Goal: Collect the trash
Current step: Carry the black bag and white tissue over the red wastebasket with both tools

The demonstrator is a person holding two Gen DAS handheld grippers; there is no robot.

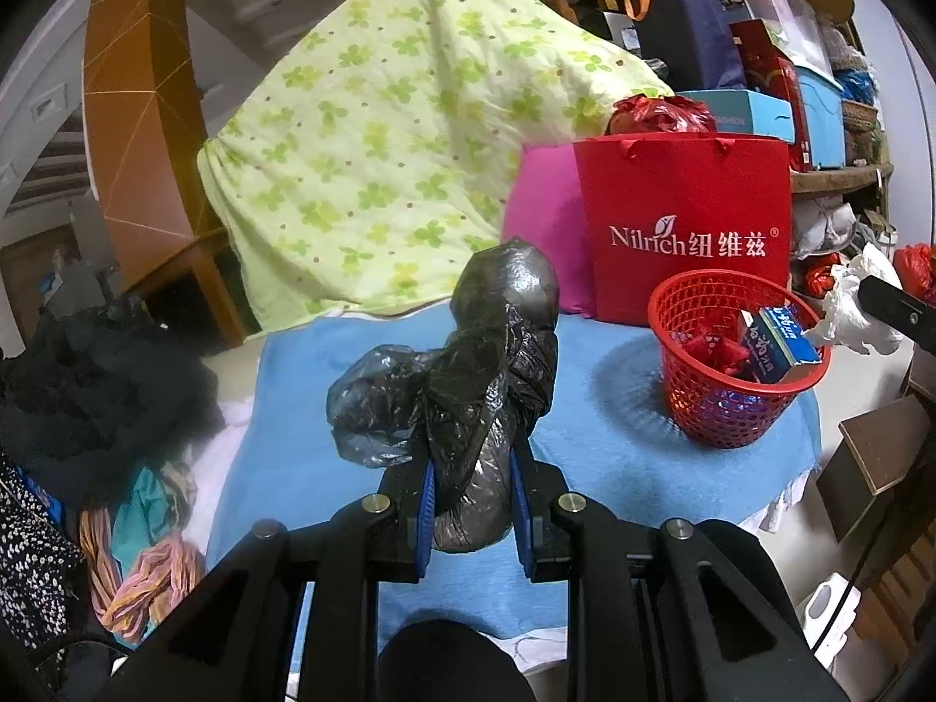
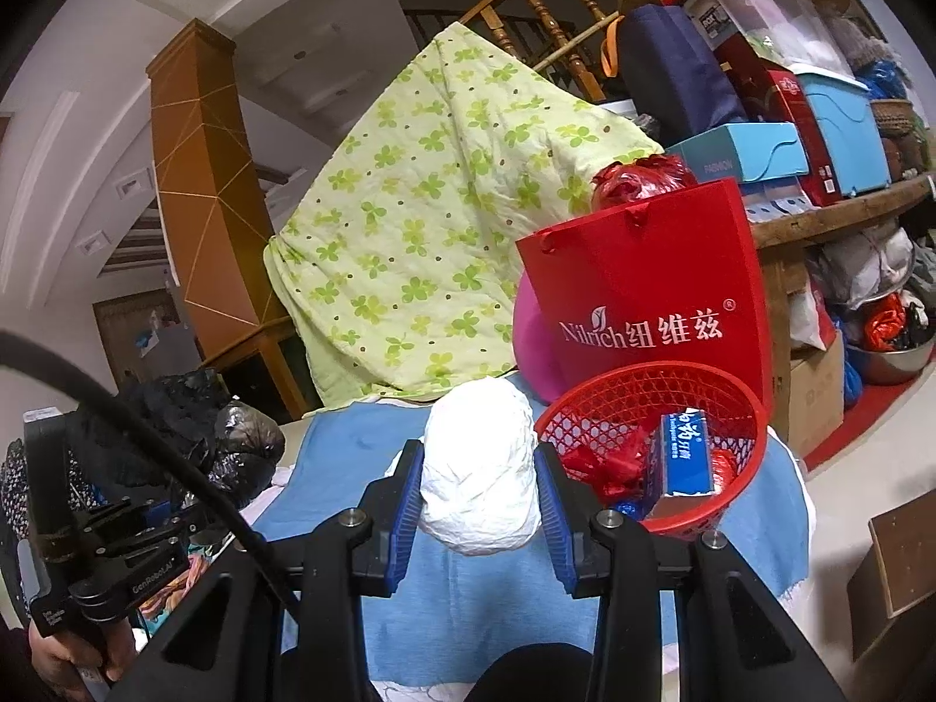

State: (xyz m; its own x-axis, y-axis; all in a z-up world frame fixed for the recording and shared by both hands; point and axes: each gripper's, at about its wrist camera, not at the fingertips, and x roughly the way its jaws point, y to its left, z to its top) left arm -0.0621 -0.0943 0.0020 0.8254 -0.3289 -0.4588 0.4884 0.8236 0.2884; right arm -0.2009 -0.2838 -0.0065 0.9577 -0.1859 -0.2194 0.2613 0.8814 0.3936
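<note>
My left gripper (image 1: 471,468) is shut on a crumpled black plastic bag (image 1: 474,362), held above the blue towel (image 1: 614,479). My right gripper (image 2: 478,468) is shut on a white crumpled paper wad (image 2: 479,462), just left of the red mesh basket (image 2: 690,392). The basket (image 1: 702,409) stands on the towel at the right and holds red wrappers (image 2: 608,468) and a blue box (image 2: 684,456). In the left wrist view the white wad (image 1: 848,304) shows beyond the basket's right rim. In the right wrist view the black bag (image 2: 240,450) shows at the left.
A red Nilrich paper bag (image 1: 684,222) and a pink cushion (image 1: 544,216) stand behind the basket. A green floral quilt (image 1: 380,134) drapes behind. Dark clothes (image 1: 88,386) and scarves (image 1: 146,573) lie at left. Stacked boxes (image 2: 819,117) fill a shelf at right.
</note>
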